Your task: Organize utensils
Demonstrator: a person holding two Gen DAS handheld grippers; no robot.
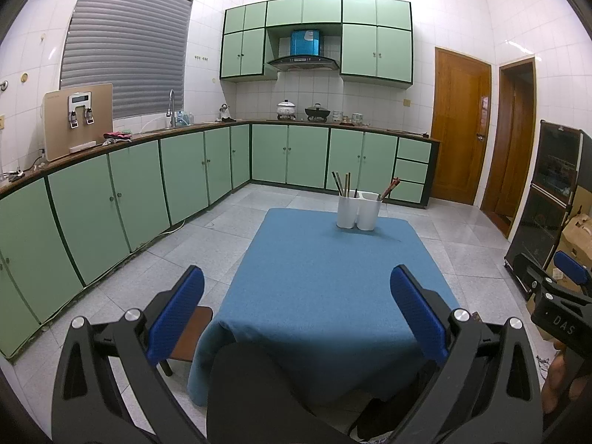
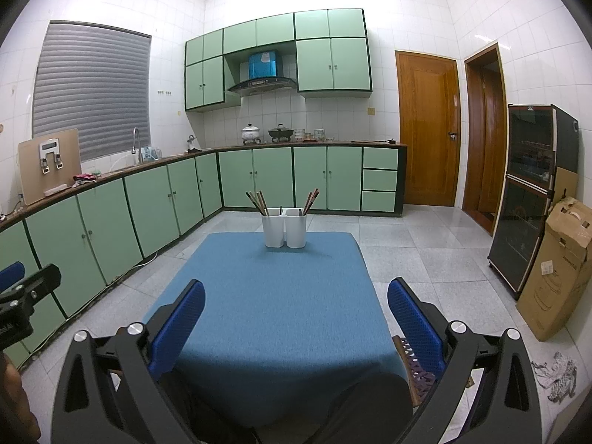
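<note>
Left tool (image 1: 296,310) and right tool (image 2: 296,318) both released, blue pads spread wide, held level at the near edge of the blue-clothed table (image 2: 273,296), holding nothing. Twin white plastic utensil holder (image 2: 284,227) stands at the far edge, wooden chopsticks (image 2: 256,201) upright in both cups.

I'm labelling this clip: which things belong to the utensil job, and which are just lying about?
Job: white holders, chopsticks, blue table, left tongs, right tongs, both open.
Lying about: cardboard box, pots, floor rag.
</note>
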